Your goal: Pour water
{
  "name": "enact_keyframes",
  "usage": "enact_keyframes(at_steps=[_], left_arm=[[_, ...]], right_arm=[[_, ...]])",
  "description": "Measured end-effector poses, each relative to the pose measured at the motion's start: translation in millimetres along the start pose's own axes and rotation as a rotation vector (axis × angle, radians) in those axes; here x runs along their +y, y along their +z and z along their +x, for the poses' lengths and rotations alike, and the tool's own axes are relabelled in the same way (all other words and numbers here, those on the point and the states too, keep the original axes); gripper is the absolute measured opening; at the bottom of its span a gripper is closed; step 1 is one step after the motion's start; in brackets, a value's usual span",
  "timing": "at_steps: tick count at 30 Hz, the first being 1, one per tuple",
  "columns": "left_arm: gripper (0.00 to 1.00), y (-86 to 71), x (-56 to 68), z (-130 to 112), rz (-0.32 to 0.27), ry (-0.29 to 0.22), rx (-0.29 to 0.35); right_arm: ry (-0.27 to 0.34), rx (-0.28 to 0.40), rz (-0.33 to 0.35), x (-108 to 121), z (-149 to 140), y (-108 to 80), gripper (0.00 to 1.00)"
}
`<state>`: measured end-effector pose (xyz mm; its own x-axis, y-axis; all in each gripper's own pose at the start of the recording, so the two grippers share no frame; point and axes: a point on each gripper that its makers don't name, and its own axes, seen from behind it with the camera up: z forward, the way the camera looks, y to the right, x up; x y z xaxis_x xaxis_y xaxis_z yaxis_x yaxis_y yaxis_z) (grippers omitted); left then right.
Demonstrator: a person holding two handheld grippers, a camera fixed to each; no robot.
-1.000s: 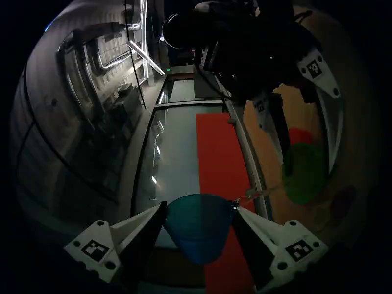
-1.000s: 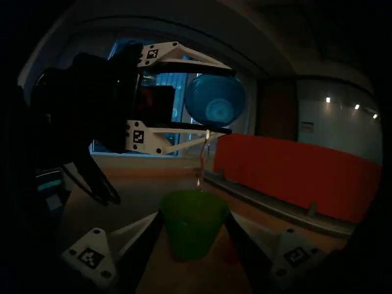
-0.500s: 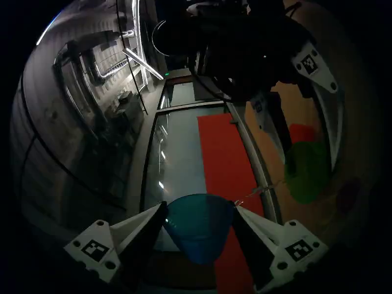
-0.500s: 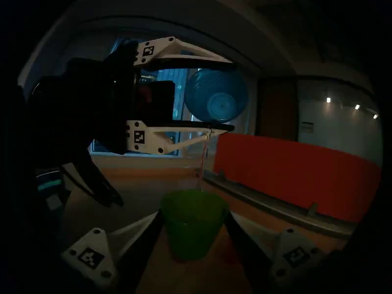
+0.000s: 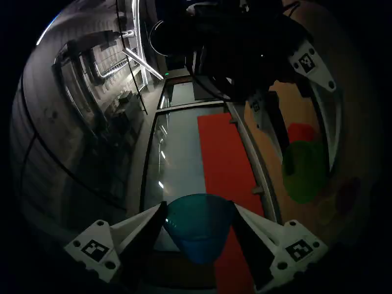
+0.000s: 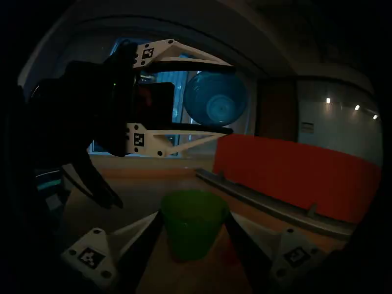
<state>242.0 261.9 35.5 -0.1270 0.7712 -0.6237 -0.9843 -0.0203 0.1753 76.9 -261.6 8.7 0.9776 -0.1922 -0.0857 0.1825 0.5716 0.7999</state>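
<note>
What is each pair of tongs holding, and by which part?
The left tongs clamp the blue cup by its side walls just below the rim; the right tongs clamp the green cup likewise.

We hold green cup [image 6: 194,225] in right claw [image 6: 194,216], both fingers pressed on its sides. Cup upright, wooden bench [image 6: 142,188] beneath. Above green cup, left claw [image 6: 228,99] grips blue cup [image 6: 215,99], one finger over it, one under. Blue cup tipped on side, round end toward us. Right of green cup we see red panel [image 6: 299,171]. Behind and above green cup, dim window [image 6: 172,83].
</note>
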Motion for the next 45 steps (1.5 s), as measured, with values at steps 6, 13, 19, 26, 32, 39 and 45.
enact_keyframes(at_steps=[6,13,19,26,32,39,45], left_arm=[[0.90,0.9,0.0,-2,-0.009,-0.084,0.007],[0.90,-1.0,6.1,-3,-0.032,-0.257,0.017],[0.90,-1.0,8.8,-7,-0.033,-0.425,0.007],[0.90,-1.2,13.8,-14,-0.039,-0.621,-0.006],[0.90,-3.3,17.0,-18,-0.046,-0.772,-0.022],[0.90,-2.6,20.8,-24,-0.060,-0.959,-0.027],[0.90,-2.1,21.1,-30,-0.070,-1.119,-0.028]], right_arm=[[0.001,0.006,-0.001,-1,2,-0.5,1.00],[0.001,0.015,-0.004,0,6,-2.0,1.00],[0.003,0.026,-0.007,0,10,-3.5,1.00],[-0.001,0.032,-0.011,1,12,-5.4,1.00],[0.000,0.037,-0.013,2,13,-6.1,1.00],[-0.003,0.040,-0.016,2,14,-7.2,1.00],[0.000,0.045,-0.020,4,16,-8.5,1.00]])
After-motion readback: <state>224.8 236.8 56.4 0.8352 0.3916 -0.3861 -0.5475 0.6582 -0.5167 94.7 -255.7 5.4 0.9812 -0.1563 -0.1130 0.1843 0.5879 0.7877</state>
